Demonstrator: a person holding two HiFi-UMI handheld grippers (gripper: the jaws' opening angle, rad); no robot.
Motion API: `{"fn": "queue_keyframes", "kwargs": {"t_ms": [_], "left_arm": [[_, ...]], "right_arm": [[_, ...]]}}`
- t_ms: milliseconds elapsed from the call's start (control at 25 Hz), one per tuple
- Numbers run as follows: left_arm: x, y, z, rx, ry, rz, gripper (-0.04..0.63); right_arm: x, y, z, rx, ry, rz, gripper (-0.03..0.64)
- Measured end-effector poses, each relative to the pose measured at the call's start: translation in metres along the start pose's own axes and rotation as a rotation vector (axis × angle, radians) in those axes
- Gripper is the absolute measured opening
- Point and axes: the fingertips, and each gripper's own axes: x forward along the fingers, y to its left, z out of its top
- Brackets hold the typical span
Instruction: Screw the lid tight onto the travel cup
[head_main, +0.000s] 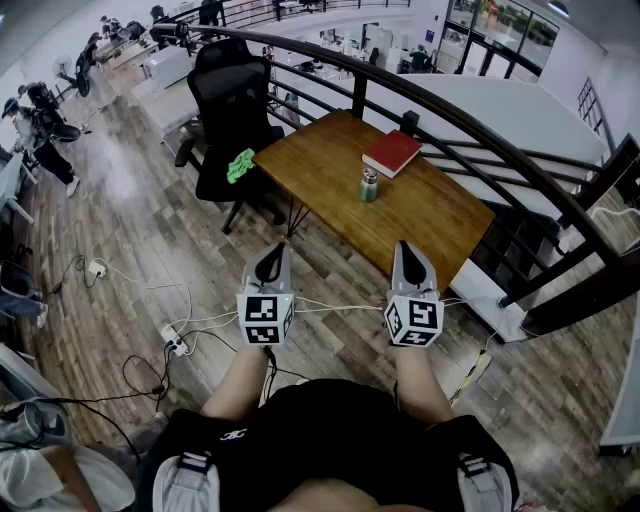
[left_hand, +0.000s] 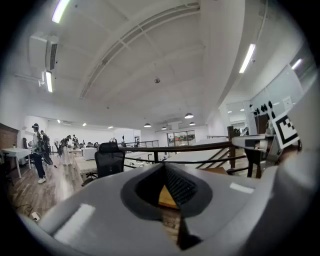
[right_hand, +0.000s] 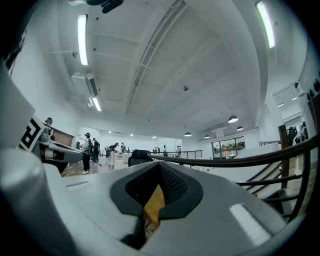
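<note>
Well back from the bench, the left claw and right claw are both pinched shut on nothing. The green travel cup stands upright mid-bench, far beyond them, just near of a red book.

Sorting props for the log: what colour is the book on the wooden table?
Red; the book shows best in the head view.

Wooden table w/ green travel cup upright, red book just beside it.
</note>
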Motion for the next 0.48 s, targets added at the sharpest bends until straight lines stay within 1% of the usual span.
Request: {"fn": "queue_keyframes", "kwargs": {"t_ms": [200,480], "left_arm": [[-0.0002,0.0018,-0.0015,-0.005,-0.001,-0.002,0.052],[-0.001,0.0074,-0.0026,-0.008,-0.007,-0.03,0.054]], "right_arm": [[-0.0007,-0.0004,0.0031,0.023,-0.013,-0.016,0.002],[-0.0025,0.0083,-0.0006,0.024,0.002,-0.037,0.003]]}}
